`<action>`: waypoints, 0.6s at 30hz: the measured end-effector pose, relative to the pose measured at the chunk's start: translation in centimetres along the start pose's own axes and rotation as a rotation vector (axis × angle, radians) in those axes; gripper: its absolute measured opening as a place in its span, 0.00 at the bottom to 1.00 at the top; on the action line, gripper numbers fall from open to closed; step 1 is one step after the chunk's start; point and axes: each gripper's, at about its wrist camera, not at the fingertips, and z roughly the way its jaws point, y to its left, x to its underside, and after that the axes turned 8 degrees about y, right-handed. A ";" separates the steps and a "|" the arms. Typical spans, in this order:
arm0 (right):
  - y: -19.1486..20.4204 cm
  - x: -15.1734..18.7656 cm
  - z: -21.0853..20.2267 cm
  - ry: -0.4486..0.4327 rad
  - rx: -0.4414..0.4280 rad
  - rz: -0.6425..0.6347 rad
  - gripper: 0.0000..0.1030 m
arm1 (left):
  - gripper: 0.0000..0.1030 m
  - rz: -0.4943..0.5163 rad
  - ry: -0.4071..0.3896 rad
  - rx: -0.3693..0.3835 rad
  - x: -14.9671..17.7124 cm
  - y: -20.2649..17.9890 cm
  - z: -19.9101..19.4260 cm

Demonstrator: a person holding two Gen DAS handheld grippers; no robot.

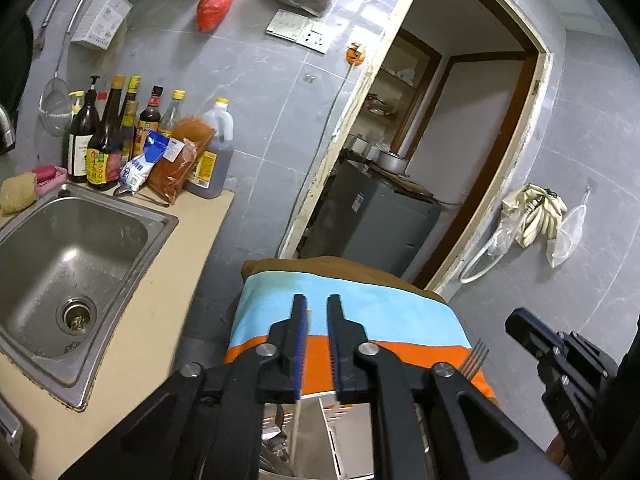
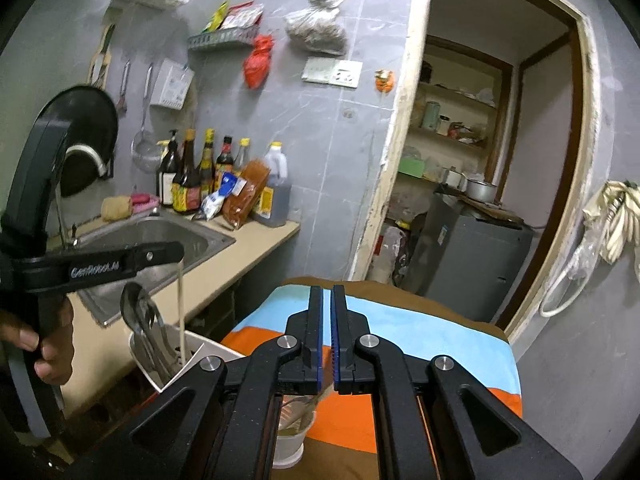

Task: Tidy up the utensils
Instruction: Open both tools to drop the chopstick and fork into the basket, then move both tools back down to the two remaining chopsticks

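My left gripper [image 1: 318, 300] is open, with a pale chopstick [image 1: 297, 420] lying along its left pad and reaching down into a white utensil holder [image 1: 332, 432]. In the right wrist view the left gripper [image 2: 176, 251] hangs over that holder [image 2: 200, 350]. The chopstick [image 2: 181, 304] drops from its tip beside metal spoons [image 2: 136, 312]. My right gripper [image 2: 327, 290] stands slightly open above a white cup [image 2: 288, 444]. A tan stick [image 2: 308, 408] slants from between its jaws into the cup. A fork [image 1: 476, 358] pokes up beside the right gripper [image 1: 516, 320].
A blue-and-orange striped cloth [image 2: 420, 332] covers the surface below both grippers. To the left are a steel sink [image 1: 80, 248] and sauce bottles [image 1: 108, 140] on a beige counter. A doorway with a grey appliance [image 1: 372, 216] lies ahead. A person's hand [image 2: 52, 360] holds the left gripper.
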 end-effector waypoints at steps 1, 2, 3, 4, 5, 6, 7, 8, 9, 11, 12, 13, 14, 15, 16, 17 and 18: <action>0.0 0.0 0.0 0.000 0.000 0.000 0.19 | 0.23 0.004 -0.001 0.006 -0.1 -0.1 -0.1; -0.4 -0.1 -0.2 -0.007 0.004 0.015 0.26 | 0.26 0.005 -0.004 0.012 -0.1 -0.2 -0.3; -0.8 -0.1 -0.5 -0.018 0.006 0.030 0.37 | 0.32 0.005 -0.010 0.019 -0.2 -0.4 -0.5; -1.2 -0.2 -0.8 -0.029 0.007 0.044 0.40 | 0.38 0.005 -0.014 0.023 -0.3 -0.5 -0.7; -1.6 -0.3 -1.1 -0.039 0.008 0.056 0.40 | 0.41 0.008 -0.023 0.025 -0.4 -0.7 -0.9; -2.2 -0.3 -1.5 -0.046 0.011 0.071 0.40 | 0.46 0.015 -0.034 0.025 -0.5 -1.1 -1.2; -2.7 -0.3 -1.7 -0.048 0.013 0.080 0.40 | 0.52 0.021 -0.039 0.023 -0.5 -1.3 -1.4; -3.1 -0.3 -2.0 -0.052 0.015 0.089 0.40 | 0.57 0.033 -0.049 0.015 -0.6 -1.8 -1.7; -3.4 -0.2 -2.3 -0.057 0.018 0.096 0.44 | 0.67 0.040 -0.056 0.008 -0.7 -2.2 -1.9; -4.4 0.0 -3.1 -0.078 0.028 0.116 0.55 | 0.81 0.045 -0.083 -0.007 -0.7 -3.0 -2.4; -4.9 0.1 -3.6 -0.090 0.035 0.126 0.60 | 0.86 0.049 -0.097 -0.012 -0.8 -3.4 -2.7; -5.6 0.4 -4.2 -0.107 0.046 0.140 0.64 | 0.91 0.054 -0.108 -0.019 -0.8 -3.8 -2.9; -6.0 0.4 -4.6 -0.113 0.051 0.147 0.67 | 0.94 0.058 -0.115 -0.024 -0.7 -4.1 -3.0; -6.7 0.6 -5.1 -0.124 0.061 0.161 0.74 | 0.98 0.065 -0.129 -0.040 -0.7 -4.6 -3.2; -7.2 0.7 -5.5 -0.131 0.069 0.171 0.79 | 0.99 0.072 -0.140 -0.053 -0.6 -5.0 -3.4; -8.4 1.2 -6.4 -0.152 0.087 0.197 0.82 | 0.99 0.088 -0.154 -0.070 -0.4 -5.7 -3.6; -8.4 1.2 -6.4 -0.152 0.087 0.197 0.86 | 0.99 0.104 -0.158 -0.081 -0.3 -6.3 -3.7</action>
